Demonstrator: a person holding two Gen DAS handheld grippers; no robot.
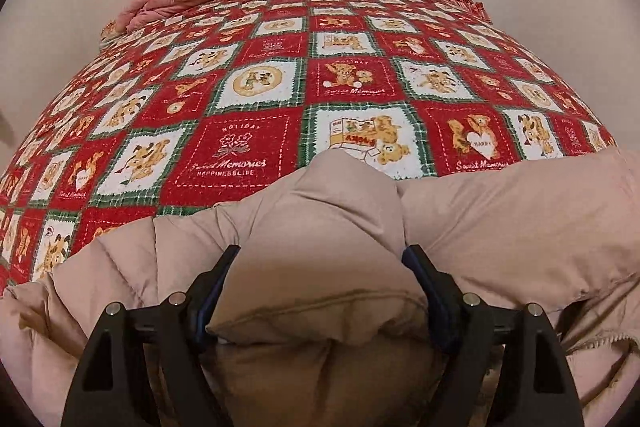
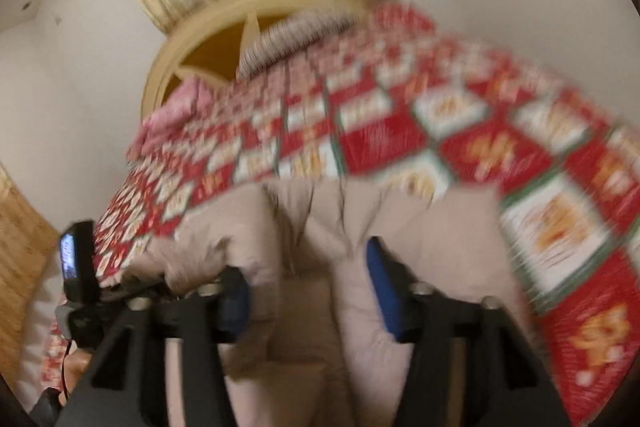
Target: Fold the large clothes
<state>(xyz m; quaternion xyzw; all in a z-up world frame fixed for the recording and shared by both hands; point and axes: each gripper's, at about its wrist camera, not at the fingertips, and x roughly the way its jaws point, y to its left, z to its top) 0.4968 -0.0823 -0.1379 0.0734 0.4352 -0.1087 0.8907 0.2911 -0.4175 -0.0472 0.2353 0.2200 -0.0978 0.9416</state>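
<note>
Beige jacket (image 1: 500, 223) lies on bed (image 1: 280, 75). Left tool (image 1: 320, 259) wide, jacket fold bunched between its pads, grip unclear. Right tool (image 2: 308, 267) parted over jacket; view blurred.

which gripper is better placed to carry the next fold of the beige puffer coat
Left, probably. The left gripper has a thick fold of the beige puffer coat filling the gap between its fingers. The right gripper shows clear space beside its blue pad, and its view is blurred.
</note>
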